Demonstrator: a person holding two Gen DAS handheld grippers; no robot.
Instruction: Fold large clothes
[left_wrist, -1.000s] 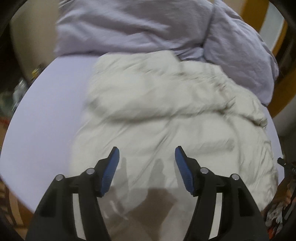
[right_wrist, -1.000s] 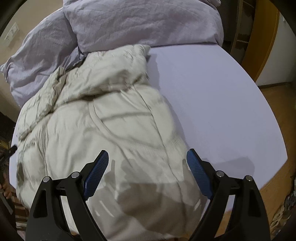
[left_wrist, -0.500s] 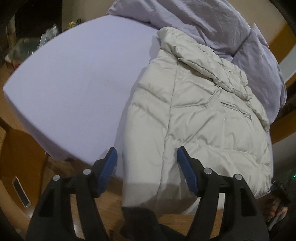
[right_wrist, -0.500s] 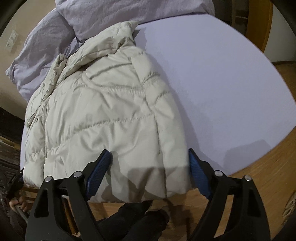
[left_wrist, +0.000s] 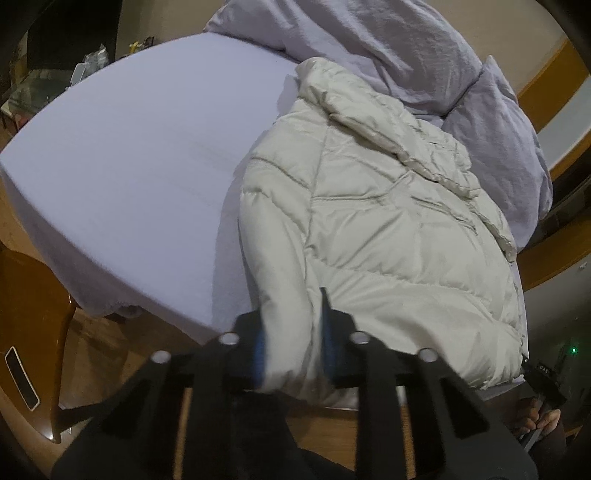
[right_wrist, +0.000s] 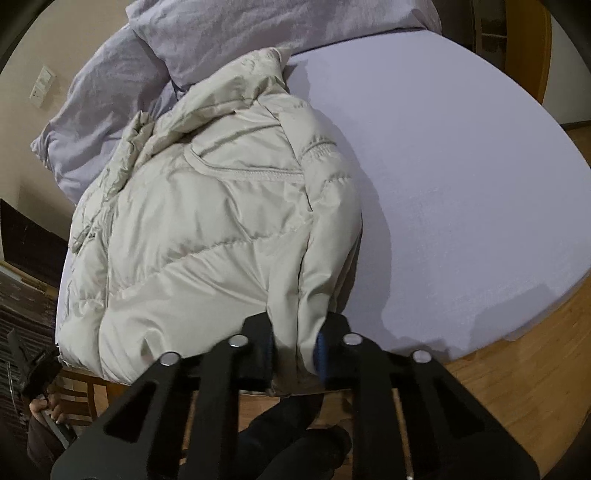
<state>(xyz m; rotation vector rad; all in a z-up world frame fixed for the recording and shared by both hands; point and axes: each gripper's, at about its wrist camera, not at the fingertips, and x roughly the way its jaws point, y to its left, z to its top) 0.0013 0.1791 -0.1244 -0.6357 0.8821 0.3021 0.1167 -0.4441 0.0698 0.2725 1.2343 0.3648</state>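
Jacket (left_wrist: 388, 229) hem between down-tilted hand-held grippers

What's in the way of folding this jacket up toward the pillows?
Nothing visible. The left gripper is closing on the jacket at its near edge, the right gripper is shut on it, and only jacket lies between there and the pillows.

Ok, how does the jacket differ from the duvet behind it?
The jacket is cream and quilted; the duvet is lilac and plain. The jacket lies spread to the near edge of the bed; the duvet is bunched at the far end. Both lie on the bed.
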